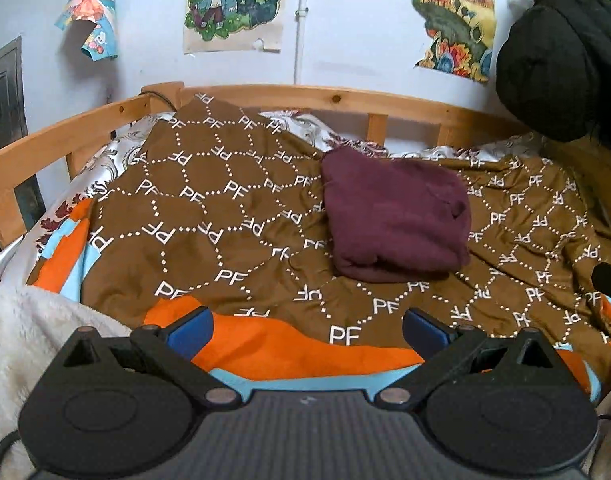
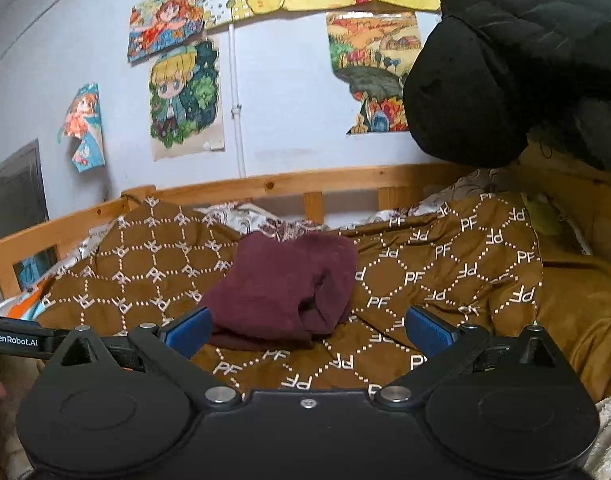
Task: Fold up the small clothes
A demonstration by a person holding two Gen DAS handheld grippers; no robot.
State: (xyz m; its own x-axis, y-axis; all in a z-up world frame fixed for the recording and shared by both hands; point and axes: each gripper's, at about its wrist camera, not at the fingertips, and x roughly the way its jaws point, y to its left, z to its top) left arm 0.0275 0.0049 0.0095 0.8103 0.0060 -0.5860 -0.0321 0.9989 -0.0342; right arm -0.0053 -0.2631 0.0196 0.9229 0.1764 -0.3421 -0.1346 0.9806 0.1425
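A small maroon garment [image 1: 395, 218] lies folded in a compact bundle on the brown patterned blanket [image 1: 225, 208], right of centre in the left wrist view. My left gripper [image 1: 307, 330] stands open near the bed's front edge, short of the garment, with nothing between its blue pads. In the right wrist view the maroon garment [image 2: 283, 294] lies just ahead of my right gripper [image 2: 307, 330], which is open and holds nothing; its left pad [image 2: 187, 330] sits close to the bundle's near edge. The other gripper's black body [image 2: 13, 340] shows at the left edge.
A wooden bed rail [image 1: 305, 98] runs along the back and left. A black padded jacket [image 2: 517, 64] hangs at the upper right. A white fleece [image 1: 29, 336] lies at the front left. Posters [image 1: 233, 0] cover the wall.
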